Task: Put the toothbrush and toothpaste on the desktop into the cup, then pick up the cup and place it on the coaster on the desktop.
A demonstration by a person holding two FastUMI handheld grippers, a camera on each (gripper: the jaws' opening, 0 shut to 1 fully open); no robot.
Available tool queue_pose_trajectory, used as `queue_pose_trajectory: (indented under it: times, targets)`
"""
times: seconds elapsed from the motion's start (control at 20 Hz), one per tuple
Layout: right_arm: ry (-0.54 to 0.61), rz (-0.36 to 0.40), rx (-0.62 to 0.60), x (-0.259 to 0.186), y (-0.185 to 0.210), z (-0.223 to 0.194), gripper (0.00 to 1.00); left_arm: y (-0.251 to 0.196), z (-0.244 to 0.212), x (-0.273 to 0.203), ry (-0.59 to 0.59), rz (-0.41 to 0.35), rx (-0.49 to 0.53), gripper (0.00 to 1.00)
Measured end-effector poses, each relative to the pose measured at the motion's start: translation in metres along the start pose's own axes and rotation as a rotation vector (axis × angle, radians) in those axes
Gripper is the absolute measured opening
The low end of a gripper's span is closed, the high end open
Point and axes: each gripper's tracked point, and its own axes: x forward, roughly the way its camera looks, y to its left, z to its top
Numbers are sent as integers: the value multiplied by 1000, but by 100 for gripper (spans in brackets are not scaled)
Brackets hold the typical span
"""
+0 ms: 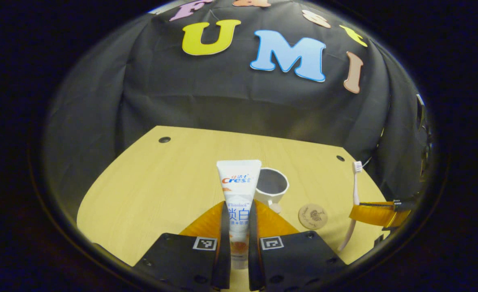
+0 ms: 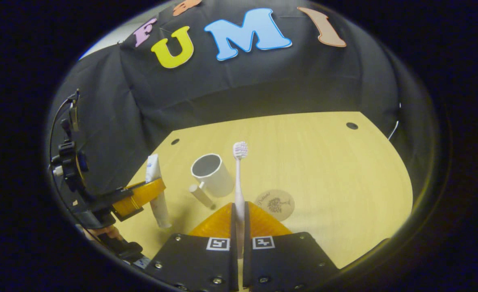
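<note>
I see the left gripper (image 1: 238, 227) with its jaws clenched on the toothpaste (image 1: 239, 194), held upright above the tabletop (image 1: 153, 194). My right gripper (image 2: 239, 227) grasps the toothbrush (image 2: 239, 178) upright. The cup (image 2: 212, 174) stands near the coaster (image 2: 275, 204).

"Crest" brand on toothpaste tube (image 1: 239, 190); coaster (image 1: 312, 216) script illegible.

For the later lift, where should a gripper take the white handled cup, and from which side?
Take the white cup across its rim wall from above: it stands upright, mouth open. Its handle points toward the grippers, an alternative grip. Both are occupied now, holding the toothpaste tube and toothbrush.
</note>
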Motion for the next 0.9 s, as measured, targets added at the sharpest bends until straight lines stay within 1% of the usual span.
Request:
queue_pose_trajectory:
  times: [0.25, 0.55, 0.75, 0.9]
  targets:
    - [-94, 17, -40, -1, 10, 31, 6, -2, 47, 4, -148, -5, 1, 24]
    - [-162, 17, -78, 3, 12, 48, 6, -13, 93, 16, -305, -31, 40, 24]
    - [-186, 13, -84, 2, 12, 56, 6, -29, 131, 19, -450, -83, 35, 24]
    - [-186, -2, -94, 0, 10, 56, 6, -41, 138, 31, -485, -118, 35, 23]
